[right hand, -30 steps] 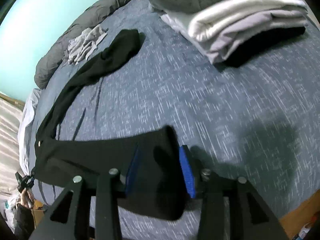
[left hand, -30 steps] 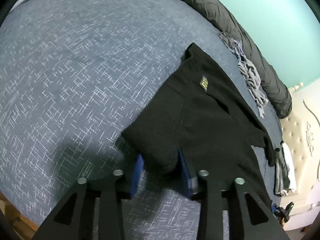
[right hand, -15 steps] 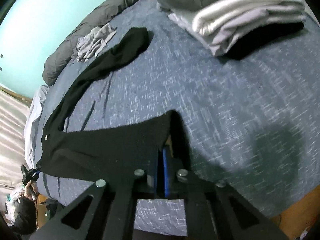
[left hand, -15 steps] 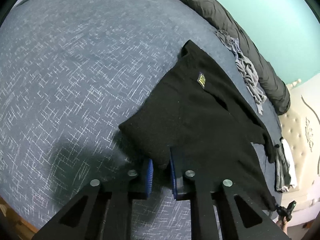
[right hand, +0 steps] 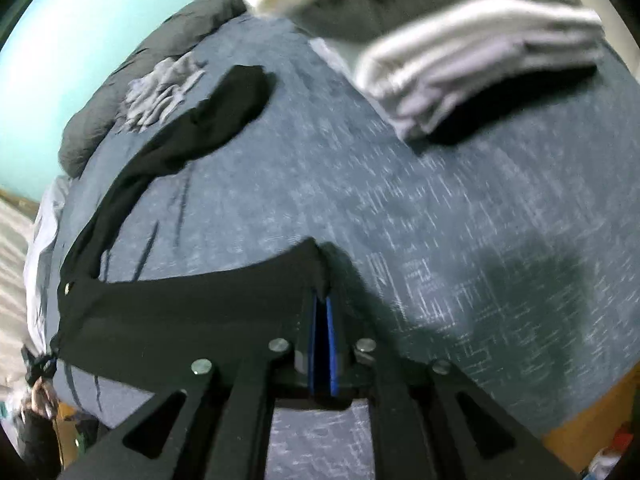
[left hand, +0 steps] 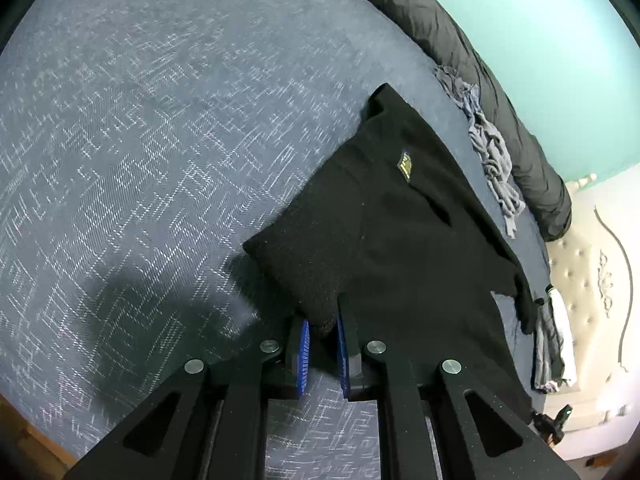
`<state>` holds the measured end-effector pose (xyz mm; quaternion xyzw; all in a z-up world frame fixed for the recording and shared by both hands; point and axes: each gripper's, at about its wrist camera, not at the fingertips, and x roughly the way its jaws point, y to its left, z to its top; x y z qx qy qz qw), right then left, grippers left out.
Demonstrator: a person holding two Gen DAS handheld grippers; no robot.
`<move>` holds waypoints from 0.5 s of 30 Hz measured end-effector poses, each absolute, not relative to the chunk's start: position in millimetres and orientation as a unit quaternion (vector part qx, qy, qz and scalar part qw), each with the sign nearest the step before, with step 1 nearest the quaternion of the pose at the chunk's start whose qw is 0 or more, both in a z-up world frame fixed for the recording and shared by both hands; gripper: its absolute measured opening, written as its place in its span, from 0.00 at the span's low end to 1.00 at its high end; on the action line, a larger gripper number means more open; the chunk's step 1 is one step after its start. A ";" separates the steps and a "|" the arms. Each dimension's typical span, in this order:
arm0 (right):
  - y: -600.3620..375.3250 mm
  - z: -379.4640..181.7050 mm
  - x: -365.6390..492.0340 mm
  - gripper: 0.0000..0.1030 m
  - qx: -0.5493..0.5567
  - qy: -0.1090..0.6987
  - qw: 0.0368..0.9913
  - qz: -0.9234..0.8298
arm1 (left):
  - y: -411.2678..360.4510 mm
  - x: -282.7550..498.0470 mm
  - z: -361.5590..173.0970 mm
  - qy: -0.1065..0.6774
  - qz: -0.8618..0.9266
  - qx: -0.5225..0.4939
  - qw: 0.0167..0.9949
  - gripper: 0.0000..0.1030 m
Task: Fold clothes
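The black garment (left hand: 400, 248) lies spread on the blue patterned bed (left hand: 140, 140), a small yellow label on its upper side, one long part running away toward the far left in the right wrist view (right hand: 224, 112). Both grippers have just been closing their jaws on it. The left gripper (left hand: 323, 340) has its blue pads pinched on a near corner of the black cloth, with a fold of fabric bunched between them. The right gripper (right hand: 323, 320) has its jaws almost together, clamping another near corner of the cloth. Beyond the garment, a crumpled grey cloth (left hand: 492, 156) rests beside a dark rolled duvet (left hand: 460, 60) along the turquoise wall (left hand: 540, 20). A stack of folded clothes (right hand: 460, 52), white, grey and black, sits on the bed at the far right.
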<state>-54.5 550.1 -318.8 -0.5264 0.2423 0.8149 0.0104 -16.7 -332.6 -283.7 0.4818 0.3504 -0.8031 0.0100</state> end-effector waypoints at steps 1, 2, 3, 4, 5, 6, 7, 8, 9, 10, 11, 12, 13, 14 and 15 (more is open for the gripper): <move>553.3 -319.0 -49.7 0.14 -0.517 0.256 0.013 0.817 | -332.4 -16.2 -283.4 0.349 -0.804 0.481 0.009 0.12; 556.5 -319.2 -44.8 0.22 -0.508 0.269 0.016 0.818 | -332.2 -15.8 -283.1 0.348 -0.804 0.481 0.007 0.13; 559.5 -319.3 -39.9 0.27 -0.499 0.282 0.018 0.819 | -331.6 -15.5 -282.2 0.345 -0.806 0.481 0.006 0.13; 560.5 -318.4 -34.3 0.36 -0.492 0.289 0.011 0.821 | -331.3 -16.0 -281.9 0.344 -0.806 0.481 0.006 0.13; 560.3 -316.3 -28.1 0.38 -0.486 0.294 0.005 0.823 | -331.2 -16.3 -281.8 0.344 -0.807 0.481 0.006 0.13; 559.6 -315.3 -24.2 0.38 -0.483 0.296 -0.002 0.824 | -331.0 -16.7 -281.6 0.344 -0.807 0.480 0.006 0.15; 558.0 -315.8 -21.5 0.38 -0.484 0.298 -0.007 0.823 | -330.4 -17.7 -281.8 0.345 -0.807 0.479 0.006 0.15; 556.3 -316.4 -18.8 0.38 -0.485 0.299 -0.013 0.822 | -329.7 -18.6 -282.1 0.346 -0.808 0.477 0.005 0.15; 554.7 -317.0 -16.1 0.38 -0.485 0.301 -0.018 0.821 | -329.2 -18.7 -282.1 0.346 -0.808 0.476 0.006 0.15; 553.0 -317.7 -13.4 0.38 -0.486 0.303 -0.023 0.819 | -328.5 -18.6 -282.7 0.348 -0.807 0.477 0.007 0.15; 549.7 -319.5 -11.7 0.38 -0.490 0.301 -0.026 0.818 | -327.9 -18.6 -283.3 0.349 -0.807 0.477 0.008 0.16; 546.5 -321.4 -10.2 0.38 -0.493 0.300 -0.029 0.816 | -327.3 -18.6 -283.8 0.351 -0.806 0.477 0.008 0.19; 543.3 -323.3 -10.6 0.38 -0.495 0.298 -0.030 0.816 | -327.3 -17.5 -284.3 0.353 -0.805 0.478 0.010 0.20; 538.7 -324.8 -11.3 0.38 -0.496 0.296 -0.031 0.815 | -327.5 -16.6 -284.4 0.353 -0.805 0.477 0.011 0.22; 537.5 -325.0 -10.9 0.38 -0.497 0.296 -0.032 0.815 | -327.8 -15.7 -284.5 0.353 -0.805 0.477 0.012 0.28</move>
